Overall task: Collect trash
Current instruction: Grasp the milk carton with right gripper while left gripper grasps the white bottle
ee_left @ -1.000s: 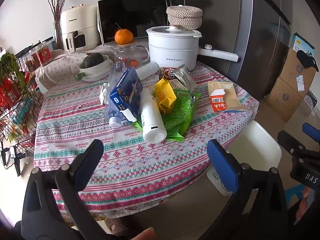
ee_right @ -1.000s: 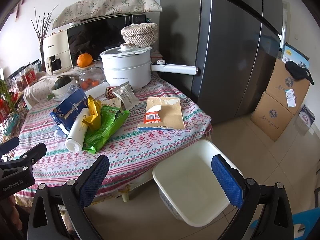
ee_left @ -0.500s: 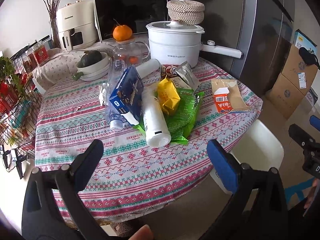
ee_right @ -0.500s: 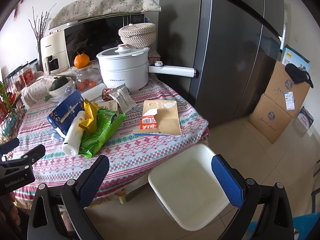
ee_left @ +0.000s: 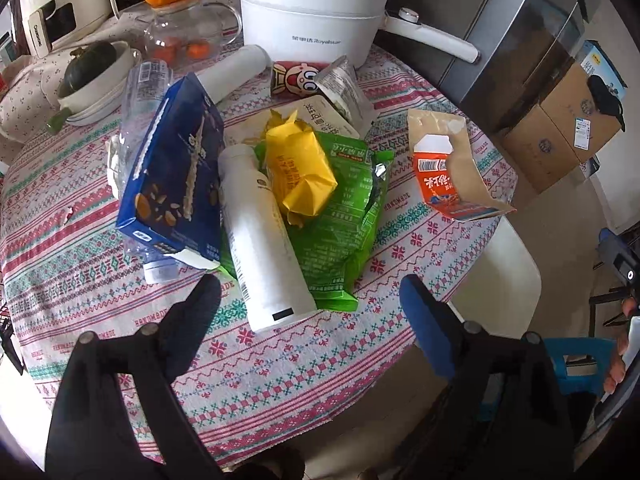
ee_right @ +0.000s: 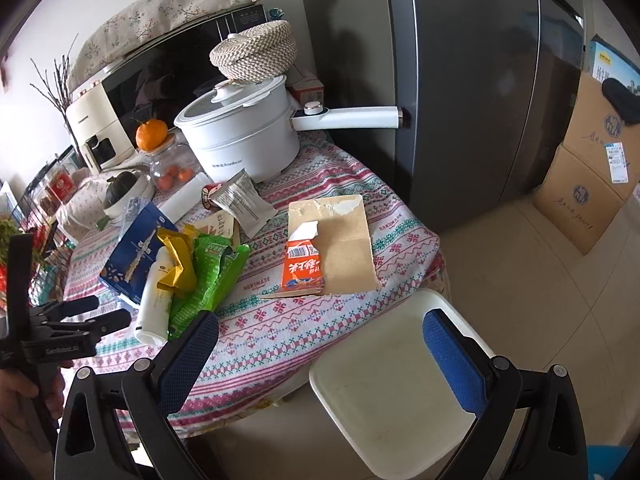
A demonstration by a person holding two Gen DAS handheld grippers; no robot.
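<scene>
Both grippers had moved in closer to the table, and the trash looked bigger than one second before.

The left gripper (ee_left: 308, 312) was wide open and held nothing, just in front of the smooth white plastic bottle (ee_left: 266, 236). It lay on its side near the front edge of the tabletop (ee_left: 280, 364), touching the flat green snack bag (ee_left: 344, 220). The right gripper (ee_right: 320, 346) was wide open and empty too, above the white plastic bin (ee_right: 384, 392) on the floor by the table's right edge. I think the reaching step was under way. Next, the fingers should go around the bottle and squeeze.
</scene>
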